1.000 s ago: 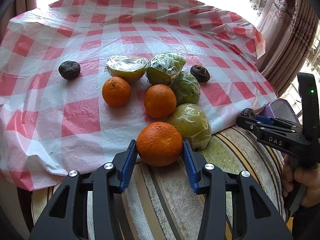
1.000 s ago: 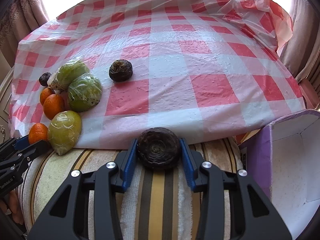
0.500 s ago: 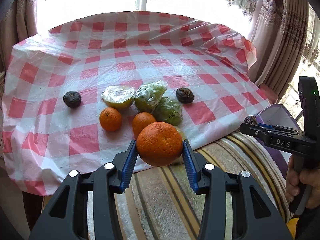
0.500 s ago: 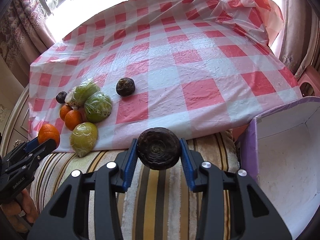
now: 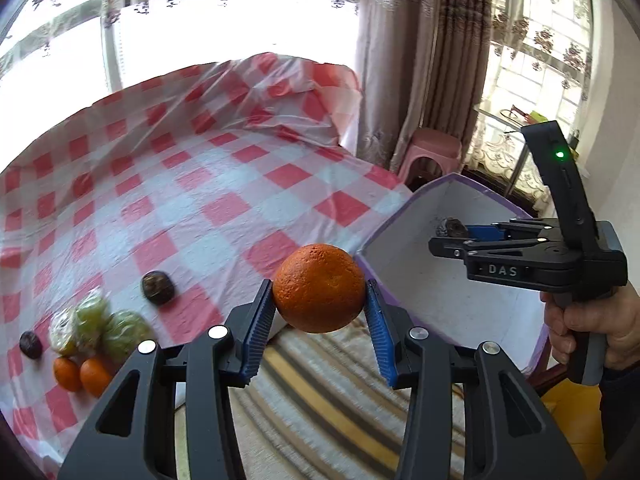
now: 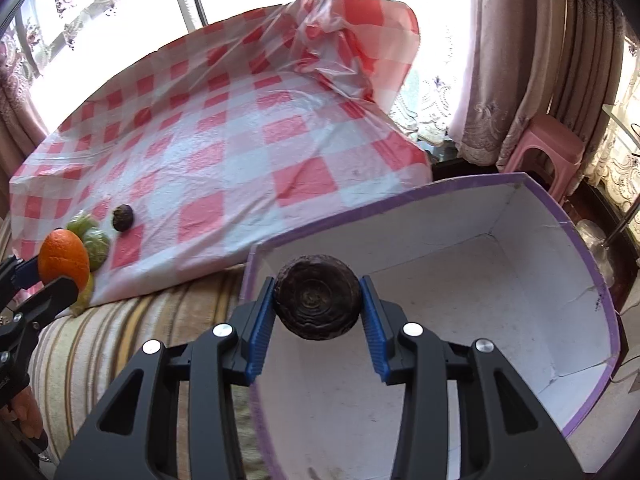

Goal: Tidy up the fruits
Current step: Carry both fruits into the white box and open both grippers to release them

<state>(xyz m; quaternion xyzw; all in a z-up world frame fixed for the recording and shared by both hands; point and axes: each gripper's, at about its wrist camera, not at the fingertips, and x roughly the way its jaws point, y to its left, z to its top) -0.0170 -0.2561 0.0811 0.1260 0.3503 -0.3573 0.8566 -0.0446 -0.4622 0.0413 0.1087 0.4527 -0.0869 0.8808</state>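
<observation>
Both loads swung off the checked cloth toward the purple-rimmed box: right claw grips the dark wrinkled fruit over its near corner, left claw holds the orange short of the rim; drops look next.

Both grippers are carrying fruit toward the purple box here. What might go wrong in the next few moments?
1. The left gripper holds the orange only at its sides, over the striped cushion short of the purple box; an early release would likely miss.
2. The right gripper holds the dark fruit near the box's near wall; a drop there might hit the rim.
3. Both grippers converge on one box and could collide.
</observation>
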